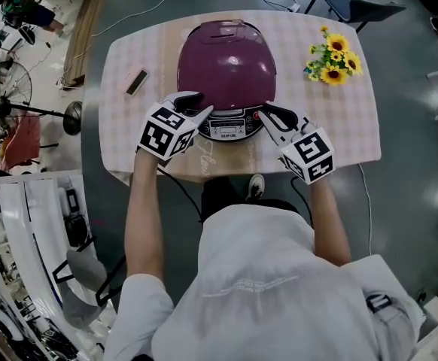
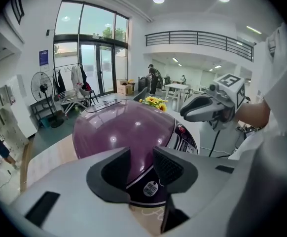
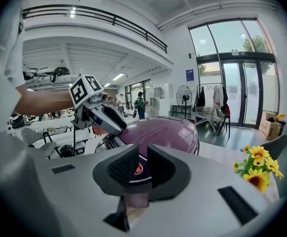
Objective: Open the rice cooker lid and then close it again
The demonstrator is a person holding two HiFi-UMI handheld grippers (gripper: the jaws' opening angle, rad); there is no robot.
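Cooker (image 1: 226,66) sits mid-bench (image 1: 129,119), lid (image 1: 226,51) down, panel (image 1: 230,128) at its 6 o'clock.
Left tongs (image 1: 202,105): released, empty, at the cooker's 7 o'clock. The lid lies at 1 o'clock from them.
Right tongs (image 1: 268,115): narrowly apart, empty, at 5 o'clock, nearer the red button (image 1: 255,115).
Lid down fits either stage: awaiting opening, or reclosed.

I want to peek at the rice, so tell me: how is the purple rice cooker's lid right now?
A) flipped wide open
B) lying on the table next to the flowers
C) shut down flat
C: the lid sits down flat on the rice cooker, with no gap showing around its edge.
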